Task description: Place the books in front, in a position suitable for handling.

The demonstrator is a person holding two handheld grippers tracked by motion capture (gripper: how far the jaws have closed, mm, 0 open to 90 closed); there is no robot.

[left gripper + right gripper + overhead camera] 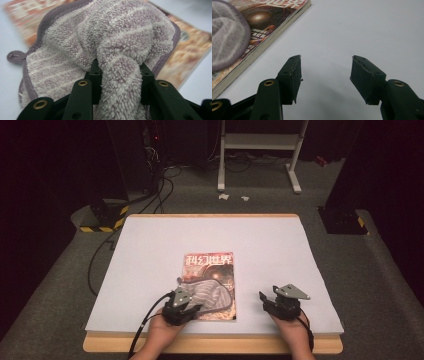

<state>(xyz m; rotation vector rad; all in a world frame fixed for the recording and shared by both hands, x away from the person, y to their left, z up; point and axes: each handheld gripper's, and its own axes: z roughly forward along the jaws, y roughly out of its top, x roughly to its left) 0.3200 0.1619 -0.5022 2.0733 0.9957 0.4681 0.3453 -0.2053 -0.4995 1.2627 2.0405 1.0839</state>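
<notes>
Left gripper was clamped on a bunched fold of the striped grey terry cloth with darker stitched border, the jaws pinching the pile so the cloth could be dragged rather than lifted. That cloth lay on the lower part of the orange-covered paperback magazine, which rested flat on the white-topped counter, consistent with wiping its cover. Right gripper stood apart beside the magazine, jaws fairly wide and empty, apparently held clear in reserve.
</notes>
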